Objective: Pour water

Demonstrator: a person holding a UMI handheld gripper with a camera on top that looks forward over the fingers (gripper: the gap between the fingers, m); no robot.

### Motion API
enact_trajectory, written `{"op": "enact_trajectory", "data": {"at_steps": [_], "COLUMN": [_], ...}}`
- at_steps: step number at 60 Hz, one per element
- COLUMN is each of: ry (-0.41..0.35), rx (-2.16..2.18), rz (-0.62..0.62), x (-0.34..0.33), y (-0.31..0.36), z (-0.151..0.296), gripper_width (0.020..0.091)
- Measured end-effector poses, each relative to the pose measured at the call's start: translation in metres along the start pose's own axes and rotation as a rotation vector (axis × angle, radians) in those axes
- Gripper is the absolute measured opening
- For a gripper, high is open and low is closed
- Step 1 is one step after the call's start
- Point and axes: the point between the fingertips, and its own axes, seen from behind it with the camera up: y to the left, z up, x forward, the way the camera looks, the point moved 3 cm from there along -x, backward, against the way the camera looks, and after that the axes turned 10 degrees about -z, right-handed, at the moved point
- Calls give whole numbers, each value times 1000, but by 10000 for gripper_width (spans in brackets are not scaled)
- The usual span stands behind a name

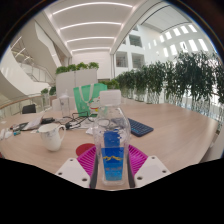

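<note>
Now my claw (112, 160) pinches the bottle (112, 135); next I carry it toward the mug (52, 134) at ten o'clock.

The bottom of the water bottle (112, 140) was hidden behind the gripper (112, 163), so where its fingers met its sides could not be made out. The red thing (85, 150) just behind the left finger was mostly covered, and what it was could not be told. The small things (25, 124) far back on the table (165, 125) were too small to name.
</note>
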Motion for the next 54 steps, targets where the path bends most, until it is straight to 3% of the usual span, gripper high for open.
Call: {"op": "enact_trajectory", "data": {"at_steps": [14, 19, 33, 38, 54], "ry": [145, 119, -44, -123, -180], "rx": [20, -126, -981, -1329, -2174], "rz": [3, -45, -196, -232, -233], "x": [13, 15, 43, 70, 88], "y": [-3, -7, 32, 73, 131], "z": [4, 33, 126, 122, 149], "gripper_width": [359, 359, 358, 356, 356]}}
